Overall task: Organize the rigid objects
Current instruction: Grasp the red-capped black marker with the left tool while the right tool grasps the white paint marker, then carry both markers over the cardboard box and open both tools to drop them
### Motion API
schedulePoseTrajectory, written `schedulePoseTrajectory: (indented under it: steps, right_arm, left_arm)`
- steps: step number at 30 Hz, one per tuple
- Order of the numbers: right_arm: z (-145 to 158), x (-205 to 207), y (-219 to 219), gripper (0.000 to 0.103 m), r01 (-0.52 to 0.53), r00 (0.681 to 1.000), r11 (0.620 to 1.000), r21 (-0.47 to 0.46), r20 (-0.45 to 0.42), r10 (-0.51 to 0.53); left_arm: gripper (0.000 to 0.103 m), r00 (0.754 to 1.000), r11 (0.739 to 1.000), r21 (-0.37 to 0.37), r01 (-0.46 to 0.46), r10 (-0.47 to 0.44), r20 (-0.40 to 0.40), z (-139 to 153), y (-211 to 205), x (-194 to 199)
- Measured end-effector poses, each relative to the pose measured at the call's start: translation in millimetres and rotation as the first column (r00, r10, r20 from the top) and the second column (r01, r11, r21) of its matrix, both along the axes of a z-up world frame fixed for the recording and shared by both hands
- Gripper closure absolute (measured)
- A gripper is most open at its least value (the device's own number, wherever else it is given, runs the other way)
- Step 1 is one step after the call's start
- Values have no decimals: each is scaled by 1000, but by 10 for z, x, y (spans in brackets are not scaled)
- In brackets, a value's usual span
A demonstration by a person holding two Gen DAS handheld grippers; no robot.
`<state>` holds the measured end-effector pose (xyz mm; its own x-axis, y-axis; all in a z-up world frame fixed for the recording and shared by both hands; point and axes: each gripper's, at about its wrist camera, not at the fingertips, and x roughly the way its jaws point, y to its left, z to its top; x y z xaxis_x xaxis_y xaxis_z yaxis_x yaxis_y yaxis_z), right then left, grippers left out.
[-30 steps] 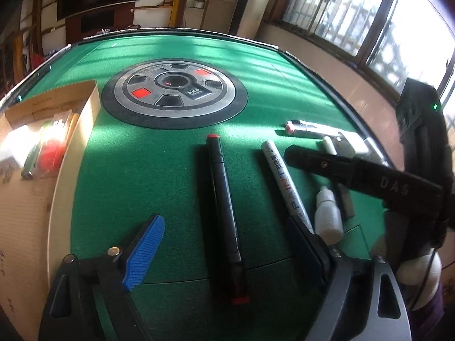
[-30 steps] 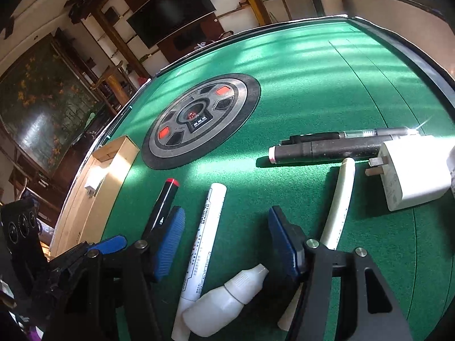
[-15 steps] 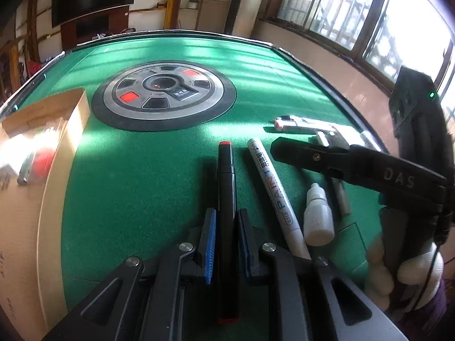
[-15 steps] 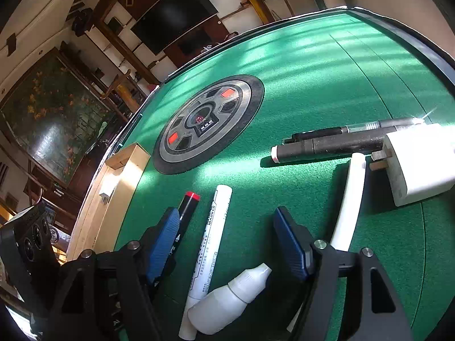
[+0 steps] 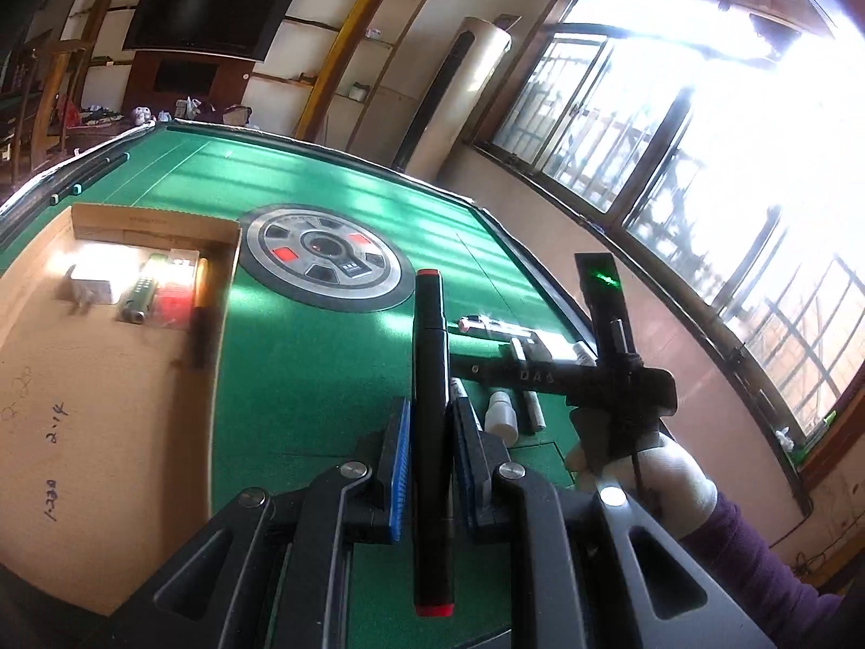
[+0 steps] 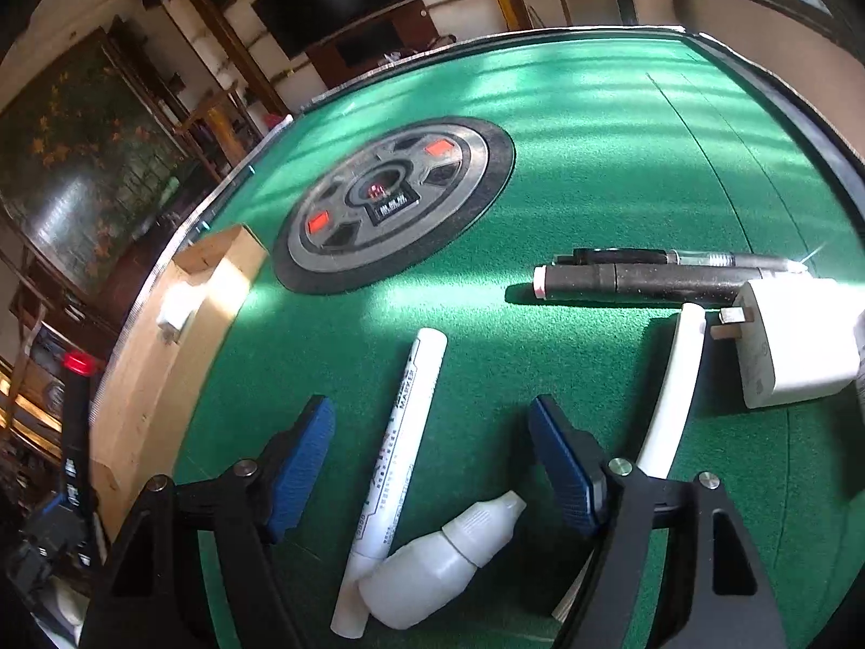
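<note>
We have the green bench [image 5: 324,357] before us, sunlit from the windows, a box [image 5: 108,378] along its left edge. Our left claw [image 5: 427,465] is clamped on the black marker [image 5: 430,405], lifted off the felt; next we judge it goes into the box. Our right claw [image 6: 432,459], jaws just widening, stands apart over the white marker [image 6: 403,432] and bottle [image 6: 438,568].
</note>
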<state>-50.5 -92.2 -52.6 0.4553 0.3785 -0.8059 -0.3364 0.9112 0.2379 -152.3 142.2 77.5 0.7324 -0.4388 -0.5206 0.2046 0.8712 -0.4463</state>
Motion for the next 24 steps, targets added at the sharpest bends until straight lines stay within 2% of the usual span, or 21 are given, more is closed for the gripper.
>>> schedulePoseTrajectory:
  steps: [2, 3, 4, 5, 6, 7, 9, 14, 19, 24]
  right_arm:
    - [-14, -88, 214, 39, -18, 999, 990, -143, 27, 22]
    - [-37, -144, 298, 48, -7, 998, 974, -226, 55, 20]
    - [-36, -203, 358, 59, -5, 996, 966, -258, 84, 28]
    - [-45, -235, 367, 68, -18, 996, 970, -242, 81, 39]
    - [-41, -246, 372, 83, -15, 996, 971, -238, 78, 35]
    - [-41, -249, 370, 87, -11, 997, 972, -234, 75, 29]
    - [-34, -244, 324, 89, -8, 998, 983, -181, 62, 19]
    - [121, -287, 184, 89, -16, 1000, 998, 54, 22, 14]
    - [318, -307, 213, 89, -57, 998, 967, 249, -7, 61]
    - [498, -309, 503, 89, -111, 990, 928, 356, -37, 133]
  left_arm:
    - [88, 1000, 1000, -8, -15, 15, 9, 3, 99, -51]
    - [88, 1000, 1000, -17, -21, 21, 11, 5, 151, -71]
    - [88, 999, 999, -25, -29, 29, 14, 7, 212, -94]
    - [88, 999, 999, -35, -40, 40, 16, 6, 277, -106]
    - [88, 999, 998, -48, -50, 51, 17, 16, 358, -126]
    - [88, 998, 996, -60, -60, 61, 16, 23, 445, -145]
    - [88, 996, 994, -63, -88, 89, 15, 57, 627, -179]
    - [88, 980, 981, -16, -196, 196, 23, 142, 1108, -240]
    - [88, 957, 957, 12, -290, 290, -3, 133, 1590, -167]
    - [88, 941, 944, 84, -320, 327, -87, 45, 1894, 196]
